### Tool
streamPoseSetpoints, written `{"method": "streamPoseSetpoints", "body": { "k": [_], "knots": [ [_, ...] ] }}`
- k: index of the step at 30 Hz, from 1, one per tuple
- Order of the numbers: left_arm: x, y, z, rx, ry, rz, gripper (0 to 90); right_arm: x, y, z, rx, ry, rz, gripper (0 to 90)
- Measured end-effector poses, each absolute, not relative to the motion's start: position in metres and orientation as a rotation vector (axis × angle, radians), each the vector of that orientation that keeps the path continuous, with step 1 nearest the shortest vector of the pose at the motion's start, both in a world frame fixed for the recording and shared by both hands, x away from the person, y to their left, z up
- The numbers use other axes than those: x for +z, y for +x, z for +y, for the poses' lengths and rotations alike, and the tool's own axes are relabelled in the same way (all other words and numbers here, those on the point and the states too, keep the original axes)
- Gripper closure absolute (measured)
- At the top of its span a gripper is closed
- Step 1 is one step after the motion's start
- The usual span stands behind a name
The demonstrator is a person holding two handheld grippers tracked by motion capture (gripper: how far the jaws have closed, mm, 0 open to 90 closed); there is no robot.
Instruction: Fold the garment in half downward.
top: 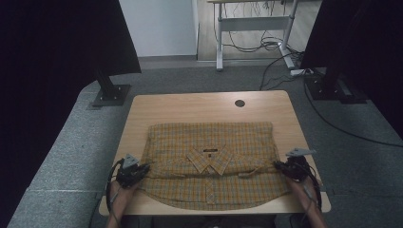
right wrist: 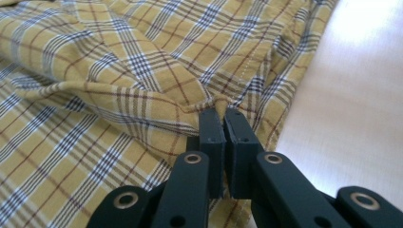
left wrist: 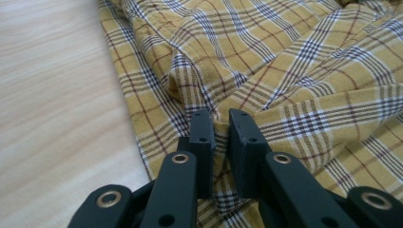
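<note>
High view: a yellow plaid shirt (top: 211, 164) lies flat on a wooden bench (top: 190, 107), collar up. Left claw (top: 142, 168) grips its left edge, right claw (top: 278, 165) its right edge.

Left gripper view: jaws clamp a fabric fold.

Right gripper view: jaws pinch a fold.

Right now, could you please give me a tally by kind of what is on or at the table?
Plaid shirt: 1
Table: 1
Cable hole in the table: 1
Tools pinching the shirt: 2, left tool and right tool
Total: 5
</note>
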State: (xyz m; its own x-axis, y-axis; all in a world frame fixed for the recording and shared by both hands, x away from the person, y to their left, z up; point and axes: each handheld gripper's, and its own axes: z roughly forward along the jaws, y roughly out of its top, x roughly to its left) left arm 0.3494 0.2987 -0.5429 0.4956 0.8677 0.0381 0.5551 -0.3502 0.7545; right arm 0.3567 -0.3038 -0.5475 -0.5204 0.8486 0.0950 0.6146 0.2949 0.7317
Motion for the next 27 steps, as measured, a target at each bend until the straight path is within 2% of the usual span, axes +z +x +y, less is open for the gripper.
{"method": "streamPoseSetpoints", "body": {
  "k": [5,10,17,22,27],
  "knots": [
    [-0.543,0.367,0.297,0.599,2.023,1.228,80.3,-0.546,0.393,-0.294,1.020,1.330,2.235,85.3],
    [-0.537,0.370,0.298,0.629,1.999,1.199,83.3,-0.542,0.405,-0.292,0.999,1.323,2.226,85.5],
    [-0.499,0.359,0.300,0.758,1.865,1.097,85.0,-0.516,0.391,-0.292,1.044,1.236,2.130,86.8],
    [-0.457,0.348,0.299,0.873,1.790,1.008,85.3,-0.479,0.374,-0.288,1.059,1.105,2.035,86.9],
    [-0.428,0.331,0.306,0.893,1.724,0.955,85.3,-0.447,0.353,-0.287,1.103,1.037,1.979,86.9]
  ]
}}
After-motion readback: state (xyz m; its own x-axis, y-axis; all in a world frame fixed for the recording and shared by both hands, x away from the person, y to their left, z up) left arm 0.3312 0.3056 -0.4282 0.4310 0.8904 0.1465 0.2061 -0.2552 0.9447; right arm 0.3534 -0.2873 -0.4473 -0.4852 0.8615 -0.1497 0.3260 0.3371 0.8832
